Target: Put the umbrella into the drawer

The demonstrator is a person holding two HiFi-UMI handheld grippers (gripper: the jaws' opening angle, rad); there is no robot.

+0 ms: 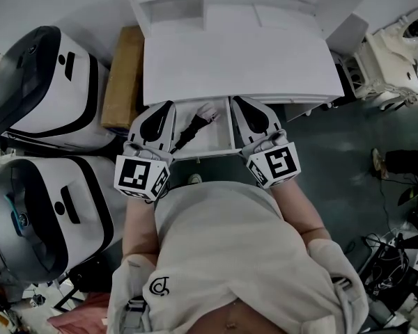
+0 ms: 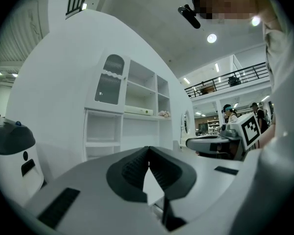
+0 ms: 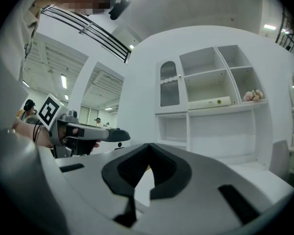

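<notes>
I read the left tongs point(image 1: 166, 110) and right tongs point(image 1: 238, 104) as pressed together, both empty, 1 at each side of the open drawer point(image 1: 219, 147). The umbrella point(image 1: 194, 126) lies inside it.

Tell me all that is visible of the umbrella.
The umbrella is folded, slim and dark, with a pale part at its far end. It lies slanted on the bottom of the open white drawer, near its left side. The left gripper is beside it and the right gripper is across the drawer; both are shut and neither holds it.
</notes>
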